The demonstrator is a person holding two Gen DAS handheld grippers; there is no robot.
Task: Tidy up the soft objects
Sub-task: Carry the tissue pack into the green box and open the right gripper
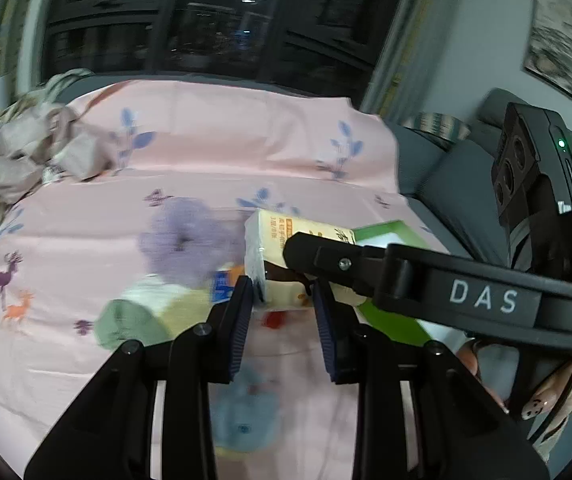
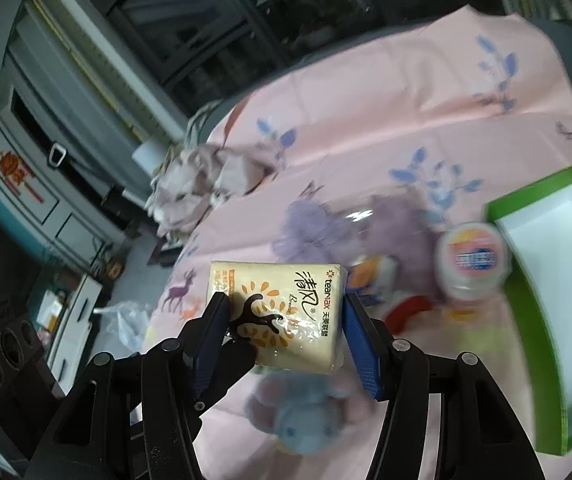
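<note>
Gripping the tissue pack (image 2: pixel 276 316) with your right claw (image 2: pixel 286 332), you're holding it clamped, lifted above the pink bedsheet (image 2: pixel 366 120). Left claw (image 1: pixel 284 320) is sitting apart, pads flanking the pack's end, apparently not squeezing. Keep the clamp light, since the pack crushes easily. You're likely carrying it to the green box (image 2: pixel 550 292), which is looking empty inside. Plush toys (image 2: pixel 314 232) and a tub (image 2: pixel 472 260) are lying beside it, blurred.
</note>
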